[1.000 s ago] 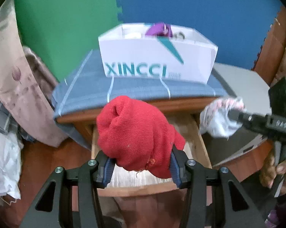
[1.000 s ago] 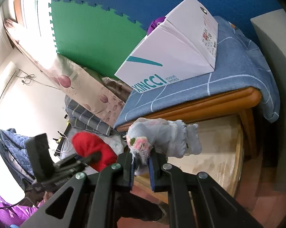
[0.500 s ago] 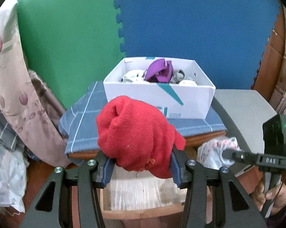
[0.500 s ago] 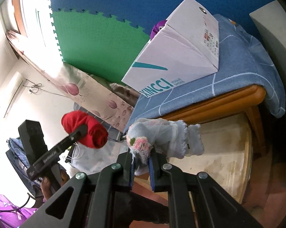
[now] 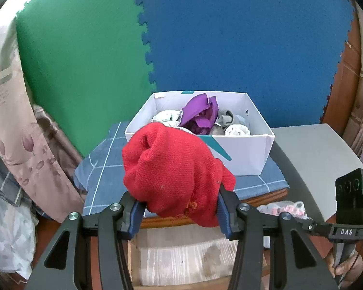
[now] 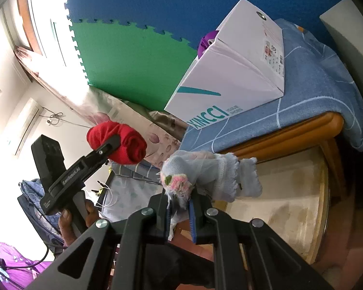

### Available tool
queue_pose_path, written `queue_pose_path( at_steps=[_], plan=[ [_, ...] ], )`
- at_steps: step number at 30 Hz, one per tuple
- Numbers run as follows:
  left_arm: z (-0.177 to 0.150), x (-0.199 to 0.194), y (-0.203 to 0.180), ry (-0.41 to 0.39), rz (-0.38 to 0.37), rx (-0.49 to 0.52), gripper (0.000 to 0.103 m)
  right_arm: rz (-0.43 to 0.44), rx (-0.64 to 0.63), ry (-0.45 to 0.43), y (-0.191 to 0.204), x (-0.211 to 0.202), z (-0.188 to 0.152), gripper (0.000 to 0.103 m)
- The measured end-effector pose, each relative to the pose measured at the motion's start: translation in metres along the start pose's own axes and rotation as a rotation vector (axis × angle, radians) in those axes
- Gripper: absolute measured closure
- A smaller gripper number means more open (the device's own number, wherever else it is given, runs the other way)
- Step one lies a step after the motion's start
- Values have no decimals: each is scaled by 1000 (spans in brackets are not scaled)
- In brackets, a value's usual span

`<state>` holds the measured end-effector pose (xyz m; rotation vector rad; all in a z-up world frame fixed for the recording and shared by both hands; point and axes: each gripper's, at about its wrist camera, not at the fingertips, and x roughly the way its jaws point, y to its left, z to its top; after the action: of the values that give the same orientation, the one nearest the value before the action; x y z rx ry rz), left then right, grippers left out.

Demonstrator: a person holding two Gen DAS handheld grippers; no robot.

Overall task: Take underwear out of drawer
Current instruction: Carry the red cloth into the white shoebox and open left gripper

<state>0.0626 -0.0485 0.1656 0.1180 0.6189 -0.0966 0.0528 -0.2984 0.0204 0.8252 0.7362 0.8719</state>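
Underwear is in both our grippers: the red bundle (image 5: 174, 171) sits clenched between the jaws of the left gripper (image 5: 179, 207), raised in front of the white box (image 5: 244, 149), and the pale piece with the pink flower (image 6: 205, 176) is pinched in the narrow jaws of the right gripper (image 6: 180, 215), lower down over the open drawer (image 6: 287, 198). The box stands on the blue checked cloth (image 5: 104, 166) that covers the counter and already holds purple (image 5: 200, 114), grey and white garments, so we judge it to be the place where these two go. To do this step well, we keep both grips firm until each bundle is over the opening, since soft knit can slip or unroll if we ease off early. We carry the red bundle clear above the near wall of the box so that it does not catch the rim or push the light cardboard back. We bring the right gripper up from the drawer without dragging the lace edge on the wooden counter edge (image 6: 290, 133), and we keep the two grippers apart so that one does not knock the other.
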Motion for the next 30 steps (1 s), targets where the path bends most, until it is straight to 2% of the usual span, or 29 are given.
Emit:
queue_pose_path(
  at_steps=[18, 30],
  plan=[
    [41, 19, -1, -57, 33, 33, 55, 61, -1, -8, 3, 0, 1, 91],
    [84, 56, 5, -87, 68, 48, 54, 106, 13, -8, 0, 1, 3, 91]
  ],
)
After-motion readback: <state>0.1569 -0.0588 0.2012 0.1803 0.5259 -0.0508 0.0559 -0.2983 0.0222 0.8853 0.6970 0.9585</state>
